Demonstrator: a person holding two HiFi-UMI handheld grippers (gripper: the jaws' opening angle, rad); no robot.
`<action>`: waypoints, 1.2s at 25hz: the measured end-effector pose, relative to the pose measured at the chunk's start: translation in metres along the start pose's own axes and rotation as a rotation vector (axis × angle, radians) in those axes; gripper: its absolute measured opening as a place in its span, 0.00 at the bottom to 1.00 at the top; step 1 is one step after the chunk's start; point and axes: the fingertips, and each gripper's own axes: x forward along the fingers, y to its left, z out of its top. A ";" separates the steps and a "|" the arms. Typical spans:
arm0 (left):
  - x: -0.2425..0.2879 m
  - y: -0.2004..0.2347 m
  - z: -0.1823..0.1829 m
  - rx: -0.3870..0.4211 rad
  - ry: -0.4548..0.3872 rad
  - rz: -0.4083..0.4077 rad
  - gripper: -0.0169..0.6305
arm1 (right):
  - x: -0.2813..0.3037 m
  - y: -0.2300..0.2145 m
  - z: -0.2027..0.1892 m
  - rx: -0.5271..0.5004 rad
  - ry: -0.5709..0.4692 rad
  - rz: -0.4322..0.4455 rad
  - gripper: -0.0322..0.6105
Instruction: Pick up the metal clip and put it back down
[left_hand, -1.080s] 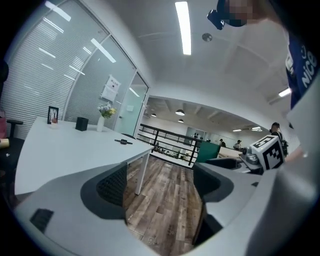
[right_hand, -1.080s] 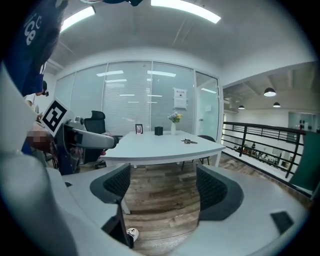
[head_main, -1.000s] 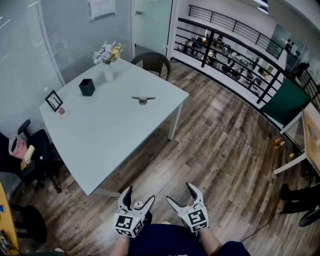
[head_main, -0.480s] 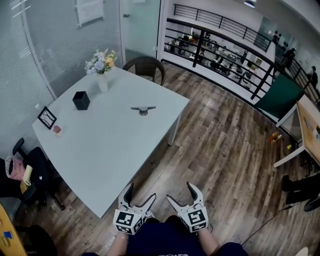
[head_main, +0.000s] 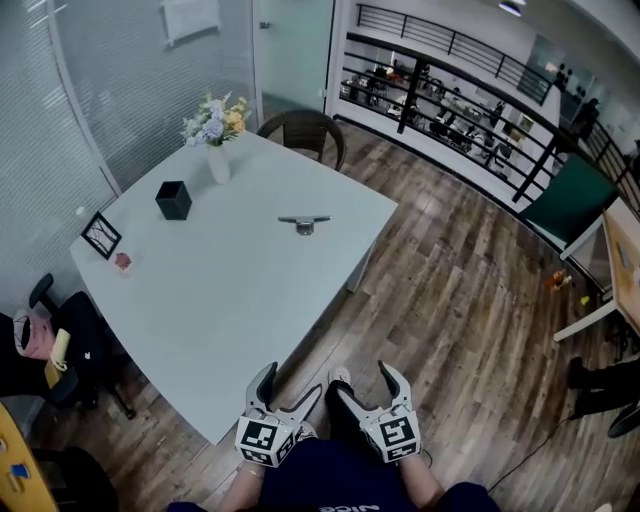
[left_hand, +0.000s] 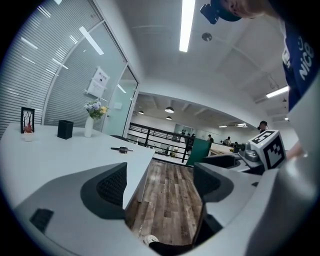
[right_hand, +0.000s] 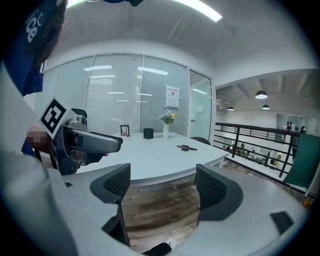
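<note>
The metal clip (head_main: 304, 222) lies flat on the far right part of the pale table (head_main: 230, 300), small and dark with a long arm. It shows far off as the clip (left_hand: 120, 149) in the left gripper view and the clip (right_hand: 188, 147) in the right gripper view. My left gripper (head_main: 291, 385) hangs open just off the table's near corner, held close to my body. Beside it my right gripper (head_main: 362, 386) is open too. Nothing sits between either pair of jaws, and both are far from the clip.
On the table's far side stand a vase of flowers (head_main: 215, 135), a black cube holder (head_main: 173, 200) and a small picture frame (head_main: 101, 237). A dark chair (head_main: 308, 128) sits behind the table, an office chair (head_main: 60, 340) at its left. Wood floor (head_main: 450, 290) spreads to the right.
The view has shifted: the table's near corner now lies closer to my grippers. Both grippers stay open and low by my body. The clip has not moved on the table.
</note>
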 end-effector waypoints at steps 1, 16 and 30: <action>0.002 0.005 0.000 -0.002 0.000 0.008 0.64 | 0.006 -0.002 0.001 -0.001 0.000 0.003 0.67; 0.107 0.076 0.047 0.040 -0.009 0.146 0.64 | 0.141 -0.098 0.054 -0.059 -0.068 0.126 0.66; 0.193 0.129 0.079 -0.037 -0.066 0.431 0.64 | 0.271 -0.176 0.128 -0.297 -0.122 0.376 0.61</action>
